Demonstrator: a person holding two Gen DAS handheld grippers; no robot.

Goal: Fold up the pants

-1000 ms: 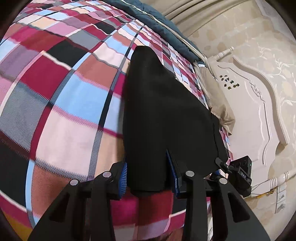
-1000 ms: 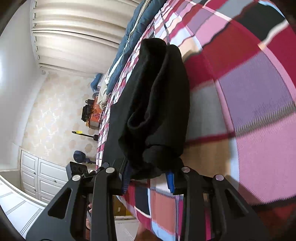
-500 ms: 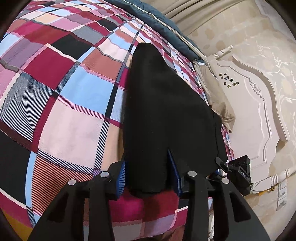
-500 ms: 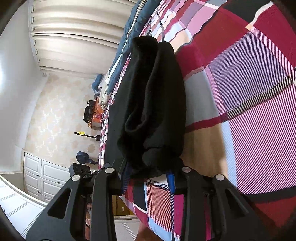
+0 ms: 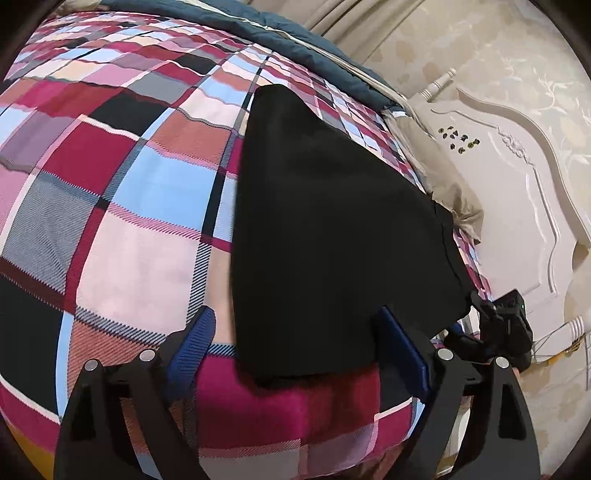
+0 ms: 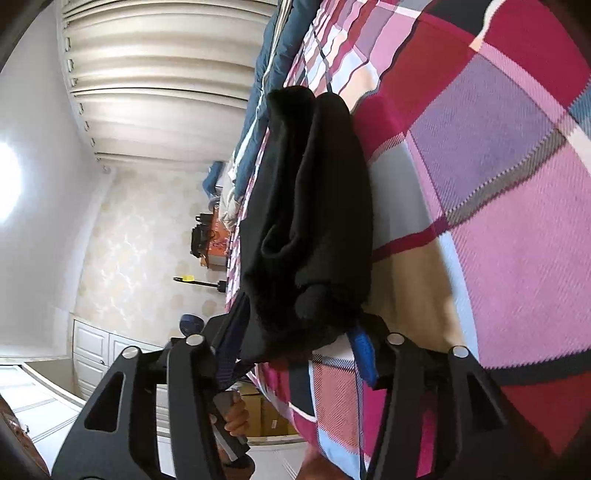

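Observation:
Black pants (image 5: pixel 325 229) lie folded lengthwise on a plaid bedspread (image 5: pixel 122 192). In the left wrist view my left gripper (image 5: pixel 295 343) stands open, its blue pads wide apart on either side of the pants' near end, which lies flat on the bed. In the right wrist view the pants (image 6: pixel 314 206) bunch thickly, and my right gripper (image 6: pixel 295 343) has its jaws spread around the bunched near end; the cloth hides whether the pads press it. The other gripper and a hand (image 6: pixel 232 413) show at lower left.
A white carved headboard (image 5: pixel 517 192) and a beige pillow (image 5: pixel 443 184) are at the right of the bed. A dark blue quilt (image 5: pixel 295 33) lies along the far edge. Curtains (image 6: pixel 166 81), white cabinets (image 6: pixel 92 350) and a cardboard box (image 6: pixel 269 417) are beside the bed.
My left gripper's jaws have widened and let the pants' end rest on the bed. My right gripper's jaws have also spread a little around the bunched cloth.

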